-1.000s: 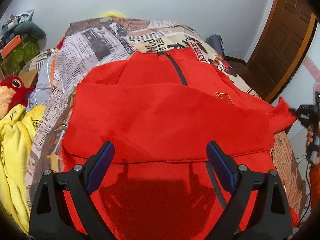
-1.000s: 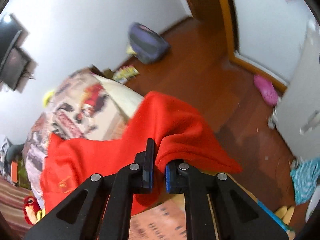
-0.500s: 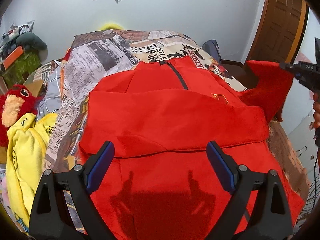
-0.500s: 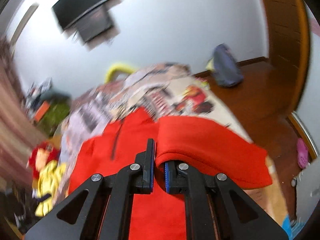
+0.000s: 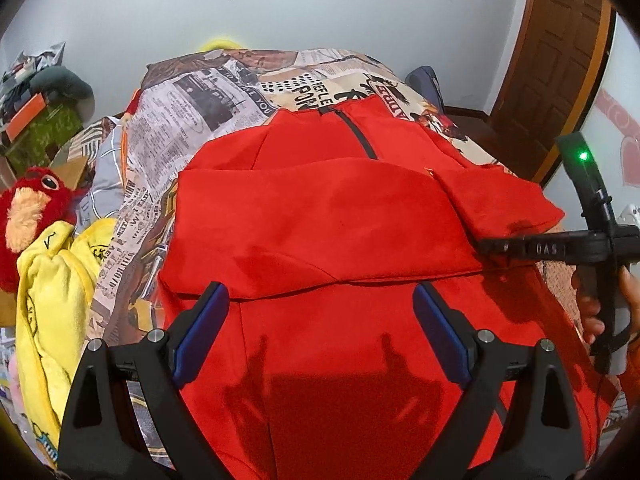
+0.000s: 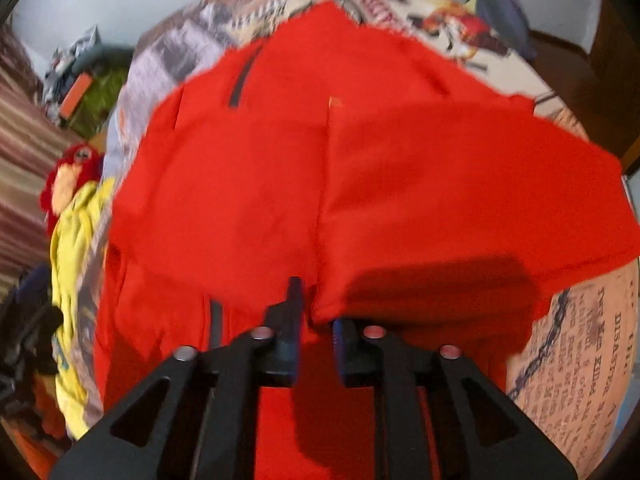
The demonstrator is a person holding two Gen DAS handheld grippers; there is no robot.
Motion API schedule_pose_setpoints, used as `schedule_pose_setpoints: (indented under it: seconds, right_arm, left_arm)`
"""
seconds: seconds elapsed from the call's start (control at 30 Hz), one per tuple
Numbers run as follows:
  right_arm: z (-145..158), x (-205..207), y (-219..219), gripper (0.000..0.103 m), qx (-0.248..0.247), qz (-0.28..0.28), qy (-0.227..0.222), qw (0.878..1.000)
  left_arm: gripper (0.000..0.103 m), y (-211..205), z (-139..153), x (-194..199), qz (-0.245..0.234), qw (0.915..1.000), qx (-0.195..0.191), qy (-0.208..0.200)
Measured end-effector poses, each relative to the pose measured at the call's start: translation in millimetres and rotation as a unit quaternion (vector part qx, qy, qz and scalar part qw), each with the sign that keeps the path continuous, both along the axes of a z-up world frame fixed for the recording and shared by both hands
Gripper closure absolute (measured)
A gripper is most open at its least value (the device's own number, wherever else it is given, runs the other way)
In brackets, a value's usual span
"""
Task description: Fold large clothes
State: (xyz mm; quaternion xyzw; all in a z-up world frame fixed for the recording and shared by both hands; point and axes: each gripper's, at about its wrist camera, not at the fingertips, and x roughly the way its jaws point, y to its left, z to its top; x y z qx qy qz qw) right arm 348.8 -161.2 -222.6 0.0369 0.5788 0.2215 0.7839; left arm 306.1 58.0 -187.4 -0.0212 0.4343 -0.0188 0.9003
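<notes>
A large red zip jacket (image 5: pixel 320 220) lies spread on the bed, its left sleeve folded across the chest. My left gripper (image 5: pixel 320 332) is open and empty, hovering above the jacket's lower half. My right gripper (image 6: pixel 316 320) is shut on the cuff of the right sleeve (image 6: pixel 460 216) and holds it low over the jacket's front. From the left wrist view the right gripper (image 5: pixel 488 246) comes in from the right with the right sleeve (image 5: pixel 500 204) laid inward over the folded left sleeve. The right wrist view is motion blurred.
The bed has a newspaper-print cover (image 5: pixel 192 112). A yellow garment (image 5: pixel 52 292) and a red plush toy (image 5: pixel 32 208) lie at the left edge. A wooden door (image 5: pixel 560 60) stands at the right. A dark bag (image 6: pixel 504 8) sits on the floor beyond the bed.
My right gripper has swung the right sleeve from off the bed's right side up and inward, then lowered it onto the jacket's chest. My left gripper has risen slightly and stayed open.
</notes>
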Motion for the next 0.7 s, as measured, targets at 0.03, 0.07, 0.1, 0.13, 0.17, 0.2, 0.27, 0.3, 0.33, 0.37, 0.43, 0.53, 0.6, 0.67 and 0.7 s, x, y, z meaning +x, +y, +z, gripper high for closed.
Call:
schedule_pose_setpoints:
  seconds: [0.03,0.07,0.1,0.13,0.17,0.2,0.27,0.3,0.33,0.37,0.43,0.53,0.6,0.67,0.7]
  right_arm:
    - [3.3,-4.9,-1.3,0.072,0.005,0.006,0.003,1.0]
    - [7.0,-8.5,-5.5,0.057,0.009,0.01,0.004,1.0]
    - [13.0,-12.1,-11.3,0.052,0.012,0.01,-0.003,1.0]
    - [18.1,-15.6,-16.4,0.048,0.014,0.009,-0.013,1.0]
    - [25.4,-19.6,-23.8,0.048,0.017,0.006,-0.029,0.999]
    - [32.0,-22.8,-32.2,0.048,0.017,0.0,-0.044,0.999]
    - [40.8,-25.1,-50.1,0.045,0.022,-0.022,-0.064,0.998]
    - [45.4,-24.1,-62.6,0.043,0.03,-0.043,-0.07,0.996]
    - [47.2,-22.0,-72.8,0.038,0.038,-0.062,-0.074,0.995]
    - [48.9,-18.8,-87.5,0.035,0.047,-0.089,-0.078,0.992]
    - [45.5,-11.0,-111.2,0.035,0.057,-0.139,-0.073,0.986]
    - [27.5,3.7,-148.1,0.035,0.082,-0.206,-0.038,0.974]
    - [12.8,12.2,-169.7,0.035,0.099,-0.246,-0.018,0.964]
    - [-2.2,19.7,-187.1,0.035,0.104,-0.28,-0.003,0.954]
    - [-10.2,23.4,-193.9,0.035,0.109,-0.293,0.006,0.95]
  left_arm:
    - [0.01,-1.3,-0.2,-0.1,-0.002,1.0,0.0,0.0]
    - [0.01,-2.2,-0.3,0.4,-0.003,1.0,-0.001,0.001]
    - [0.01,-4.1,-0.5,0.4,-0.005,1.0,-0.001,0.0]
    - [0.01,-5.1,-0.8,0.5,-0.006,1.0,-0.001,0.0]
    - [0.01,-6.7,-1.3,0.8,-0.006,1.0,0.0,0.0]
    - [0.01,-8.5,-1.7,1.1,-0.008,1.0,0.001,0.0]
    - [0.01,-11.6,-2.7,1.7,-0.01,0.9999,0.001,0.0]
    - [0.01,-13.1,-3.3,2.1,-0.012,0.9999,0.0,0.0]
    - [0.01,-14.3,-3.4,2.4,-0.013,0.9999,0.0,0.0]
    - [0.01,-15.7,-3.5,3.0,-0.014,0.9999,0.001,-0.001]
    - [0.01,-18.2,-4.0,3.4,-0.016,0.9999,0.002,-0.003]
    - [0.01,-20.3,-5.5,4.0,-0.02,0.9998,0.002,-0.002]
    - [0.01,-20.7,-7.3,4.9,-0.022,0.9998,0.002,-0.001]
    - [0.01,-20.0,-9.1,5.8,-0.023,0.9997,0.001,0.0]
    - [0.01,-19.4,-10.3,6.3,-0.022,0.9997,-0.001,0.001]
